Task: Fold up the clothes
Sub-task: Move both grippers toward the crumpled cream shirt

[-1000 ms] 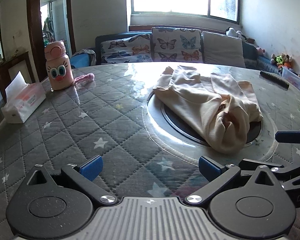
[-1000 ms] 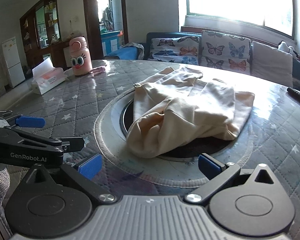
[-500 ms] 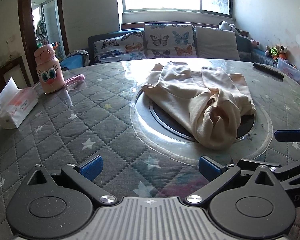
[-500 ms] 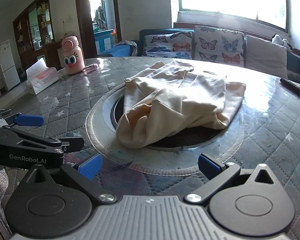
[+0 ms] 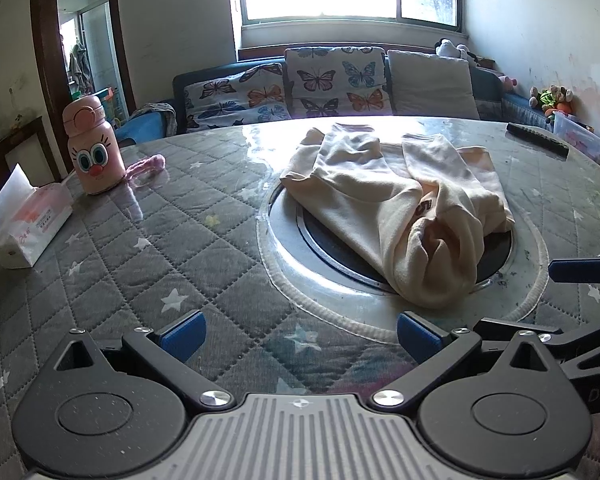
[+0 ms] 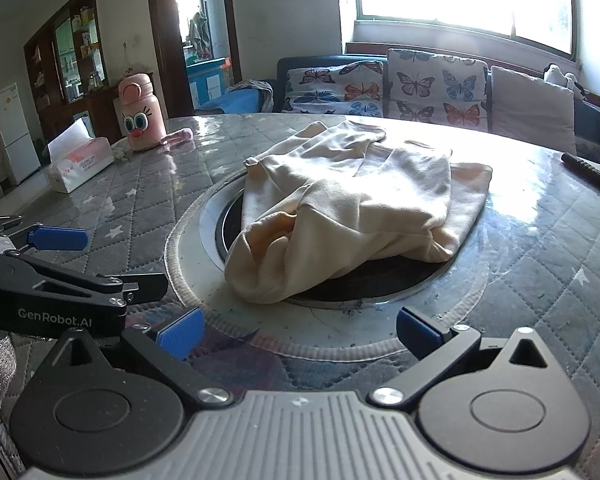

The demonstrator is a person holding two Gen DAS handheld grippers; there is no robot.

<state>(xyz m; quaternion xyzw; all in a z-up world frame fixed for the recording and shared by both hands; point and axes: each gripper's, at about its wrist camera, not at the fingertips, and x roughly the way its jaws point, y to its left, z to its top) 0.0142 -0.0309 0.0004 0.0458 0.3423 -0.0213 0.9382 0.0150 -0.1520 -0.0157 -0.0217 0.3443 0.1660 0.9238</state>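
Both grippers hung low over the near edge of the round table (image 5: pixel 100 280), side by side. Left gripper (image 5: pixel 298 332) had its blue-padded fingers spread wide, nothing between them. Right gripper (image 6: pixel 298 332) likewise spread, gripping nothing; its fingers also showed at the right edge of the left wrist view. Cream garment (image 5: pixel 404 208) lay crumpled and partly folded over the dark round inset (image 5: pixel 328 240) at the table's centre, ahead of both tools and apart from them. Pink cartoon-face bottle (image 5: pixel 93 146) stood far left, tissue box (image 5: pixel 30 220) near it. Dark remote (image 5: pixel 538 139) lay at the far right edge. Butterfly-print cushions (image 5: pixel 332 80) sat on the sofa beyond.
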